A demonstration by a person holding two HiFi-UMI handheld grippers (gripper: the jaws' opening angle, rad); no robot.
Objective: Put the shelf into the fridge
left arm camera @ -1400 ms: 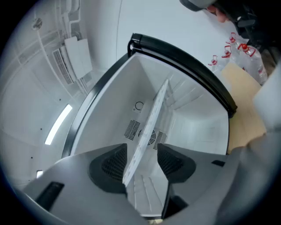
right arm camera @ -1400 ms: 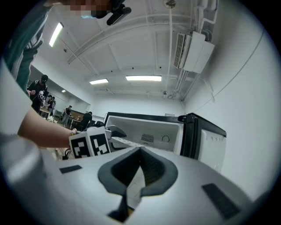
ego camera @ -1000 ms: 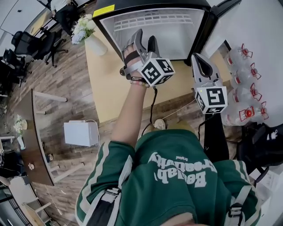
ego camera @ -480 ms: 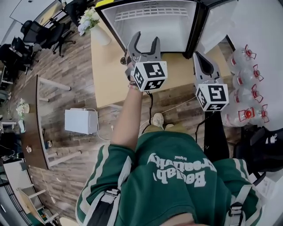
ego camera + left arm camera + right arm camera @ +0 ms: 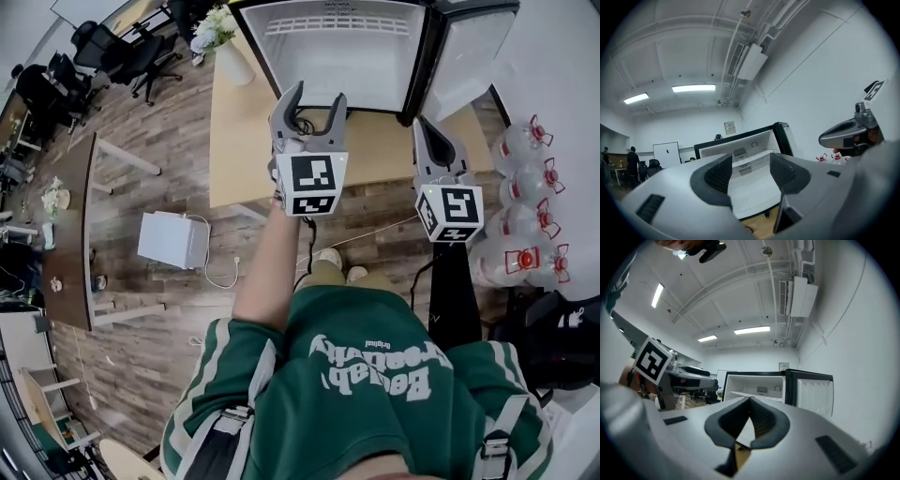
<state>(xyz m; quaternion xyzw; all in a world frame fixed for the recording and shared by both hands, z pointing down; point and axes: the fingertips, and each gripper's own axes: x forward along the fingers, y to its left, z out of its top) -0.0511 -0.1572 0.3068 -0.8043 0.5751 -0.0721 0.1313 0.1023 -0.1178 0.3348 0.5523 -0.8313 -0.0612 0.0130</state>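
Well, both my grippers are up in front of the open fridge [image 5: 328, 42]. It stands on the wooden counter [image 5: 244, 141] with its door [image 5: 469, 56] swung out to my right.

My left gripper [image 5: 317, 94] points at the fridge's mouth with its fingers [image 5: 717, 174] spread wide and nothing between them. In the left gripper view I look straight through the gap into the white interior. My right gripper [image 5: 422, 124] sits to the right and a little nearer me. Its fingers [image 5: 766, 420] are closed tip to tip on nothing at all.

The shelf [image 5: 740, 394] — a pale flat panel, as far as I can make out — lies level across the inside of the fridge, and neither gripper touches it.

Near the counter's far left corner stands a white vase of flowers [image 5: 225, 47]. Off to my right on the floor are several clear water jugs [image 5: 525, 216] with red caps. To my left on the floor is a white box [image 5: 172, 239] with a cable trailing from it.
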